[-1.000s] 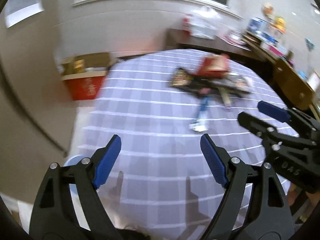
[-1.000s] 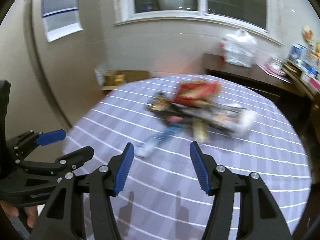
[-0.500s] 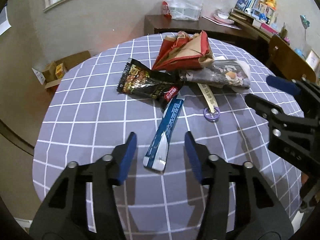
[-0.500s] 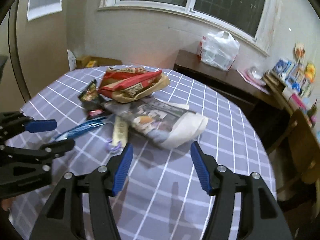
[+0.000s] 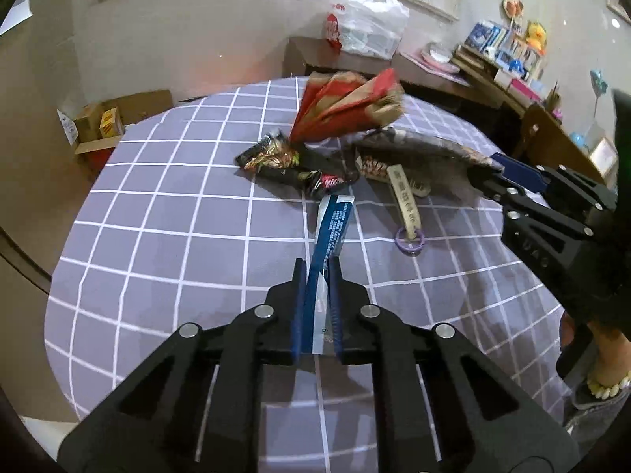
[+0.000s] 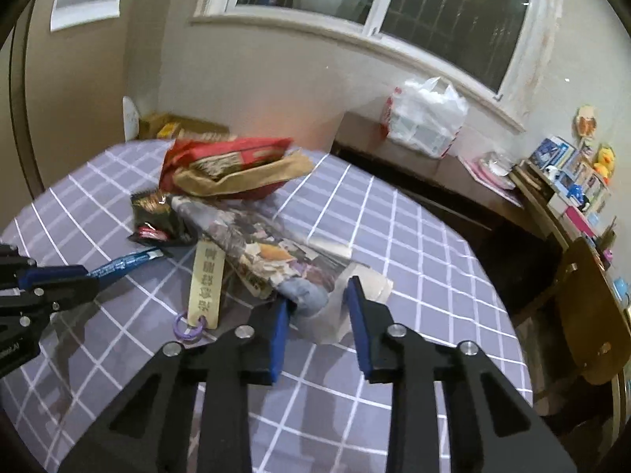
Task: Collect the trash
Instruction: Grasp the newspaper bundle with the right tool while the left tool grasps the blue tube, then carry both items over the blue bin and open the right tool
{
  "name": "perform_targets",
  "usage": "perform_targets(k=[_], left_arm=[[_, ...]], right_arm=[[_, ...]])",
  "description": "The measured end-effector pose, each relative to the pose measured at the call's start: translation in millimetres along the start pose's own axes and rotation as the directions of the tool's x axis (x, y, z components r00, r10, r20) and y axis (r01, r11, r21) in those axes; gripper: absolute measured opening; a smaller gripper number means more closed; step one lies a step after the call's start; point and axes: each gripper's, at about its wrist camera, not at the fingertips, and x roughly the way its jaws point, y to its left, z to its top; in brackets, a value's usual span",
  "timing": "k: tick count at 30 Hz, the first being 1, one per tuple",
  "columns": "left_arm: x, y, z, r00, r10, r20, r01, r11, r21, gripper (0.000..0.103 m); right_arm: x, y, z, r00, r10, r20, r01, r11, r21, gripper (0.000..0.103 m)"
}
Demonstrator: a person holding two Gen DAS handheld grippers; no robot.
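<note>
A pile of trash lies on the round table with a purple checked cloth (image 5: 165, 213). My left gripper (image 5: 317, 268) is shut on the near end of a long blue wrapper (image 5: 333, 224). Behind it lie a black snack bag (image 5: 284, 165), a red and brown paper bag (image 5: 347, 106), a tan tag with a purple ring (image 5: 406, 201) and a grey printed bag (image 5: 430, 153). My right gripper (image 6: 317, 295) is open, its fingers on either side of the near end of the grey printed bag (image 6: 272, 248). The blue wrapper (image 6: 122, 262) shows at the left of the right wrist view.
A dark sideboard (image 6: 418, 165) with a white plastic bag (image 6: 426, 122) stands behind the table. A wooden chair (image 6: 591, 307) is at the right. Cardboard boxes (image 5: 102, 122) sit on the floor at the far left. Shelves with toys (image 5: 508, 55) line the right wall.
My left gripper has moved forward and shut on the blue wrapper. My right gripper has moved forward onto the near end of the grey printed bag and narrowed.
</note>
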Motion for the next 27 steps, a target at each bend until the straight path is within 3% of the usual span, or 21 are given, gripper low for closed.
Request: perform_targets(k=[12,19,27], left_arm=[[-83.8,10.6,-8.9,0.99,-0.02,0.142,0.027,0.999,-0.046,0.011],[-127.4,41.0,-23.9,0.979,0.003,0.206,0.018,0.995,-0.103,0.011],[-164.8,98.2,-45.5,0.965,0.045,0.26,0.004,0.983,-0.185,0.011]], right_arm=[[-88.4,8.1,13.2,0.99,0.066,0.125,-0.075,0.995,0.066,0.021],[-128.3,45.4,30.0,0.98,0.081,0.184,-0.086,0.996,0.022,0.018],[-147.8,118.3,53.5,0.966,0.161,0.202,-0.151,0.987,-0.061,0.018]])
